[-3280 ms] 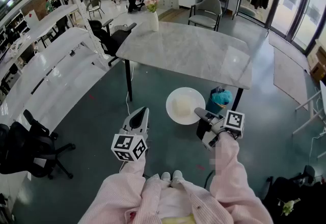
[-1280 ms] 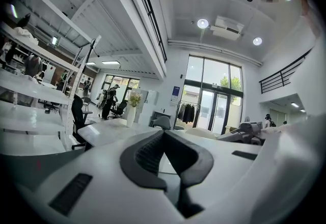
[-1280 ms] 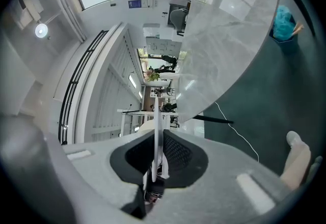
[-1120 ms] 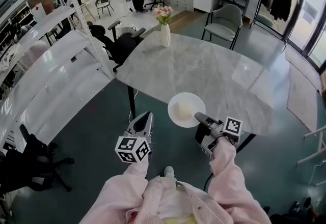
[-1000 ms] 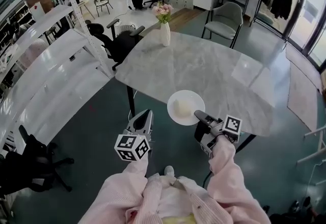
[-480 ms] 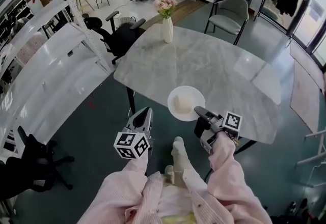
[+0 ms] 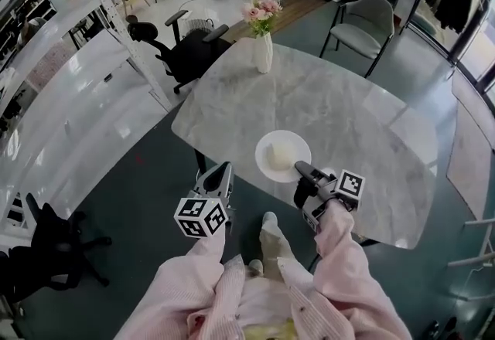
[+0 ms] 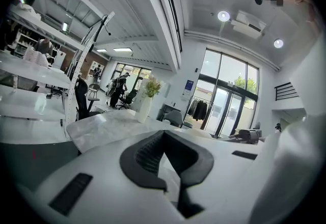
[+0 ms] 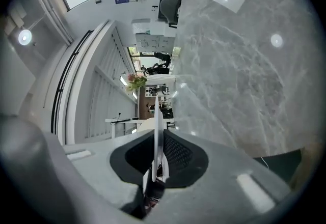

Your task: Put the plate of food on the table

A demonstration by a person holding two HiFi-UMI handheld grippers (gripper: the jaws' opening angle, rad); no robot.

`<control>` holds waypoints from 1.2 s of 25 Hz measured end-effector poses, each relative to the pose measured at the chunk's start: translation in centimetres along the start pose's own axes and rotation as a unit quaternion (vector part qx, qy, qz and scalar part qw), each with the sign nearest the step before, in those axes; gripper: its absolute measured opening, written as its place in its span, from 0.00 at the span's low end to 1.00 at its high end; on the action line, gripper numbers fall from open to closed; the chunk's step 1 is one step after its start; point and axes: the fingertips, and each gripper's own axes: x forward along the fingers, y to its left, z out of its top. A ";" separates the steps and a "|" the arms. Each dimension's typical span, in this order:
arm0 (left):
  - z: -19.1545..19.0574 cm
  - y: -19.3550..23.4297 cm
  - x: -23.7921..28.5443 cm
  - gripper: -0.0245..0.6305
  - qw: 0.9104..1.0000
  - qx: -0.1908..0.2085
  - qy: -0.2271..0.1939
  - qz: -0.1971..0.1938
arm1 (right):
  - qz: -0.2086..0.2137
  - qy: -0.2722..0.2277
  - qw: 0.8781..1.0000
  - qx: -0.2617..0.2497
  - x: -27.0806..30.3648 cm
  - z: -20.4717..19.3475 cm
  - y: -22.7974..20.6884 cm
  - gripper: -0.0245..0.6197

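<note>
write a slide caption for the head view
Right gripper holds a white plate of food by its rim over the marble table; left gripper empty beside it.

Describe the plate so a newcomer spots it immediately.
Find the grey marble table. Over its near edge is a round white plate with a pale lump of food, rim pinched by the right gripper. Unlike the tall flower vase at the far end, it is flat.

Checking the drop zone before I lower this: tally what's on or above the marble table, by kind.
Plate of food: 1, the white plate, its rim pinched by the right gripper above the marble table
Vase of pink flowers: 1, standing at the far end
Total: 2
</note>
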 end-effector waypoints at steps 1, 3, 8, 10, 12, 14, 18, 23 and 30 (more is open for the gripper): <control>0.1 0.4 0.8 0.03 1.000 -0.002 0.003 0.002 | 0.000 0.002 1.000 -0.004 0.8 0.7 -0.1 0.08; 0.3 1.1 2.4 0.03 1.000 -0.003 0.007 0.008 | -0.004 0.008 1.000 -0.026 2.1 2.0 -0.3 0.08; 0.4 2.5 6.4 0.03 1.000 -0.009 0.019 0.018 | -0.006 0.020 0.999 -0.032 5.2 4.9 -0.9 0.08; 0.2 3.0 8.1 0.03 0.999 -0.013 0.025 0.020 | -0.011 0.023 0.999 -0.030 6.2 6.1 -1.6 0.08; 0.0 3.6 9.6 0.03 0.999 -0.019 0.032 0.024 | -0.019 0.030 0.999 -0.032 7.2 7.1 -2.4 0.08; -0.3 4.2 10.8 0.03 0.998 -0.024 0.039 0.030 | -0.025 0.036 0.998 -0.034 8.1 8.0 -3.0 0.08; -1.2 5.0 13.0 0.03 0.997 -0.032 0.055 0.038 | -0.035 0.040 0.998 -0.034 9.5 9.7 -4.3 0.08; -2.4 6.3 15.3 0.03 0.995 -0.038 0.076 0.047 | -0.041 0.037 0.998 -0.041 11.7 11.7 -5.8 0.08; -5.0 7.6 18.0 0.03 0.989 -0.058 0.122 0.053 | -0.070 0.032 0.997 -0.028 13.6 12.9 -8.3 0.08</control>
